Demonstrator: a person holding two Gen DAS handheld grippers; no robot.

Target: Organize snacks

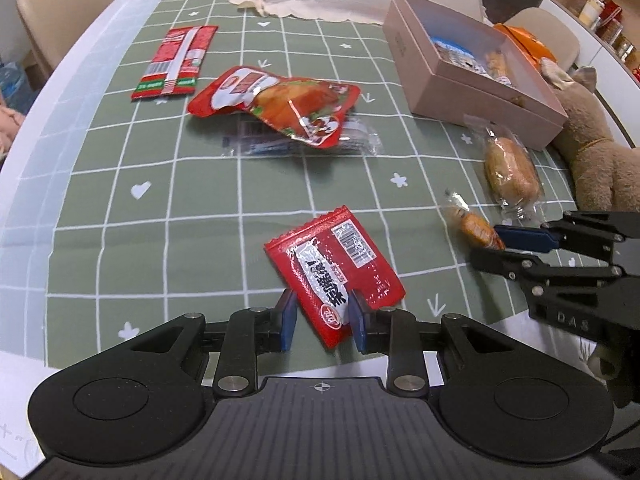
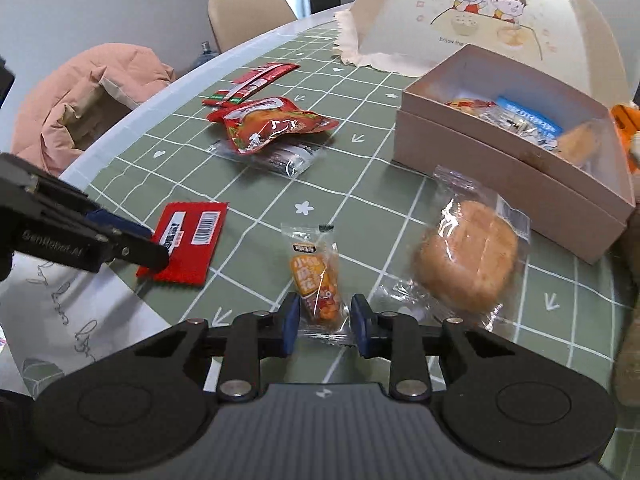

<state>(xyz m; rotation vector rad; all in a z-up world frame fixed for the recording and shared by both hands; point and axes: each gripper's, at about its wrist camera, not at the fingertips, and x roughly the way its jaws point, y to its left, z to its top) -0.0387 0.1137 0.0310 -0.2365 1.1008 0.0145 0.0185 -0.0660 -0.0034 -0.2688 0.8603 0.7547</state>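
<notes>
A round table under a sage-green cloth with a white grid point(image 1: 168, 216) carries everything. At its far side stands a cream dome-shaped food cover printed with two cartoon children point(image 2: 492, 12), and just in front of it a pale pink rectangular cardboard box point(image 2: 500, 168), lid off, with several wrapped snacks inside. A round bread bun in clear plastic wrap point(image 2: 468, 256) lies near the box's front wall. Toward the table's middle, a puffy red pouch picturing a chicken piece point(image 1: 280, 102) rests on top of a clear-wrapped dark bar point(image 1: 352, 140), and a long flat red-and-white strip packet point(image 1: 176, 60) lies beyond them.

The left gripper point(image 1: 322, 314) has its blue-padded jaws spread on either side of the near end of a flat red sachet with a barcode point(image 1: 336, 268); the pads sit just beside it, contact unclear. The right gripper point(image 2: 324, 322) is likewise spread around the near end of a small orange snack in a clear wrapper point(image 2: 318, 276)
</notes>
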